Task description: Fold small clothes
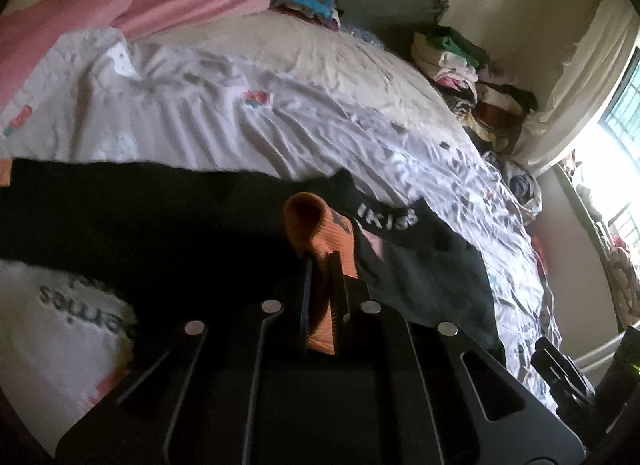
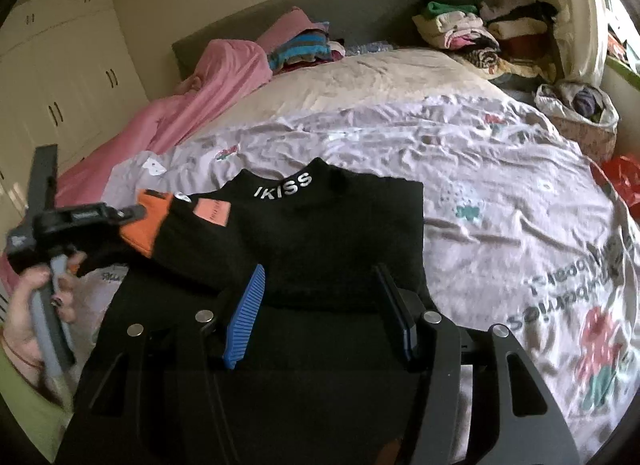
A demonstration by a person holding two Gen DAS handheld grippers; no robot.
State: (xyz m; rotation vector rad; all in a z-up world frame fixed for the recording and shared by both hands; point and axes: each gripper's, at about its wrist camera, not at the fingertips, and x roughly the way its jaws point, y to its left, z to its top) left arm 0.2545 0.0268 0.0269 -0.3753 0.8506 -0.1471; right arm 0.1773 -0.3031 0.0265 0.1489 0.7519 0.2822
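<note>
Left sleeve cuff pinched and lifted; the fold goes inward across the black top.

Your left gripper [image 1: 320,261] is clamped on the orange cuff [image 1: 316,233] of the black top [image 2: 332,225], which lies flat on the bed sheet [image 2: 480,185] with its collar lettering [image 2: 284,185] pointing away from you, so the garment's long axis runs from you toward the headboard. Taking that collar as the mark, the held cuff sits to its left and slightly nearer you, with the sleeve running from the cuff toward the body. Your right gripper [image 2: 320,301] hovers over the lower body of the top, nearer you than the collar, jaws apart and holding nothing. The left hand [image 2: 36,305] is the nearer one, so it looks best placed to carry the cuff rightward over the chest.
</note>
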